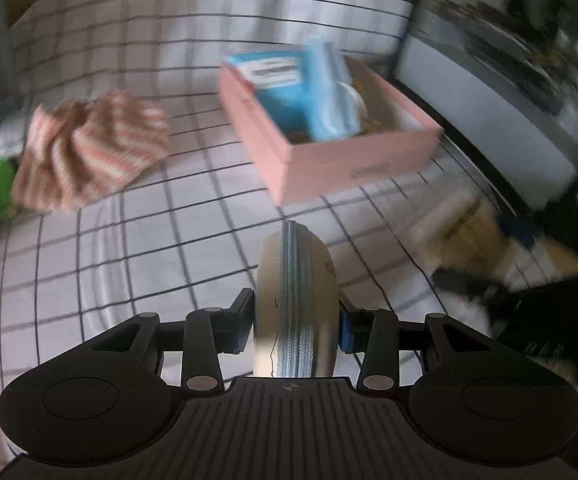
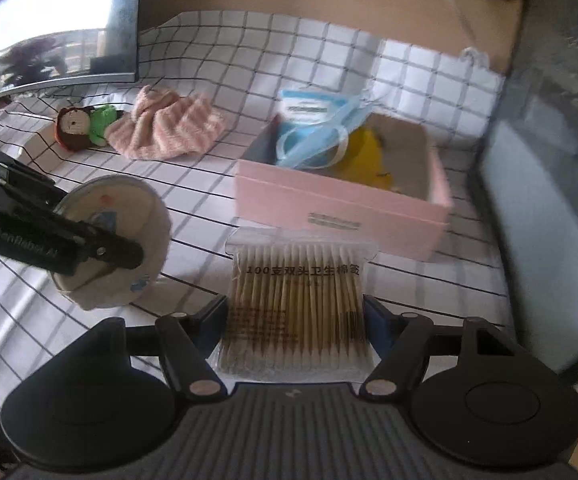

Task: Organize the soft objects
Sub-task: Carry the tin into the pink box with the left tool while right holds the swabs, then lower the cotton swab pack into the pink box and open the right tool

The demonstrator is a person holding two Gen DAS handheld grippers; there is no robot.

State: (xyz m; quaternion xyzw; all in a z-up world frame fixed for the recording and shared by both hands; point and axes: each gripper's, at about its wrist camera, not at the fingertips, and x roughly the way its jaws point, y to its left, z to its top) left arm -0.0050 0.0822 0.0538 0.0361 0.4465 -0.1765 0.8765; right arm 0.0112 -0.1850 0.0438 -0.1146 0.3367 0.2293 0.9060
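The left gripper [image 1: 293,322] clamps a round, cream fabric pouch [image 1: 293,304] by its flat faces, so the disc stands on edge with its pale blue zipper band running straight ahead toward the pink box [image 1: 353,156]. It hangs above the checked cloth [image 1: 129,240], apart from everything on it.

The right gripper [image 2: 295,320] grips a clear, flat packet of cotton swabs [image 2: 299,300] by its side edges; the wooden sticks lie parallel, long axis pointing forward at the box's near wall, which is just ahead.

The rigid, open-topped box holds a blue packet [image 2: 309,110], a crumpled blue face mask [image 2: 321,140] and something yellow [image 2: 363,156]. To its left lie a soft striped pink towel [image 2: 169,128] and, touching it, a small doll [image 2: 83,126] in green. Bare cloth lies between towel and box.
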